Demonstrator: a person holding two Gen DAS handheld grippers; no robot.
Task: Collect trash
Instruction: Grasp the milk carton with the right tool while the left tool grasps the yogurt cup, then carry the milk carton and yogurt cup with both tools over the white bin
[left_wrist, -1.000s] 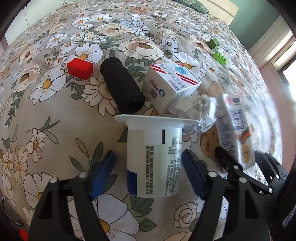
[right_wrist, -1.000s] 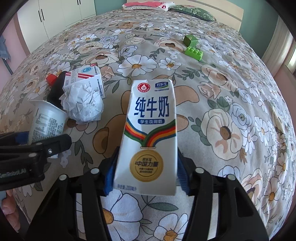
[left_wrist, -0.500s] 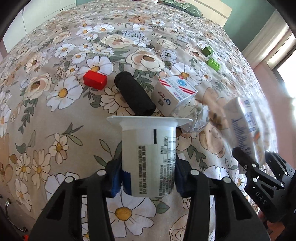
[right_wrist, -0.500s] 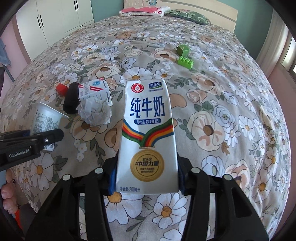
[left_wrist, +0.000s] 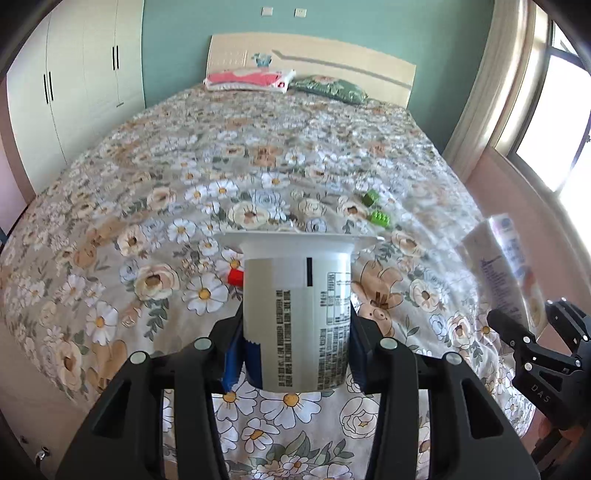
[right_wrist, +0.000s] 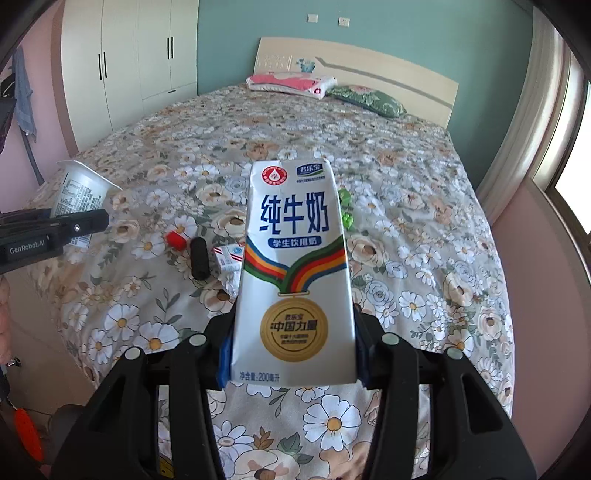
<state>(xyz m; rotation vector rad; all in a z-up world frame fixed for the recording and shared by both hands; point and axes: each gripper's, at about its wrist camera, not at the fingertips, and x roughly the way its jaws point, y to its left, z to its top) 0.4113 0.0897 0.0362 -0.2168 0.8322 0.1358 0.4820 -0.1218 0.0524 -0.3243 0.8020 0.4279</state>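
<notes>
My left gripper (left_wrist: 295, 352) is shut on a white yogurt cup (left_wrist: 297, 314), held upright above the floral bedspread (left_wrist: 155, 206). My right gripper (right_wrist: 291, 358) is shut on a white milk carton (right_wrist: 295, 266), also upright and clear of the bed. Each wrist view shows the other gripper at its edge: the carton (left_wrist: 502, 273) at the right, the cup (right_wrist: 79, 188) at the left. Below on the bed lie a small red-striped carton (right_wrist: 229, 257) and a crumpled paper ball (right_wrist: 231, 282), partly hidden behind the milk carton.
A red block (right_wrist: 174, 239), a black cylinder (right_wrist: 199, 257) and green blocks (left_wrist: 380, 218) lie on the bed. Pillows (right_wrist: 364, 96) sit by the headboard. A wardrobe (right_wrist: 122, 70) stands at the left, a window wall (right_wrist: 546, 155) at the right.
The left jaws closed on the yogurt cup. Both grippers then rose off the bed with the cup and the carton, and the views tilted up to show the whole bed.
</notes>
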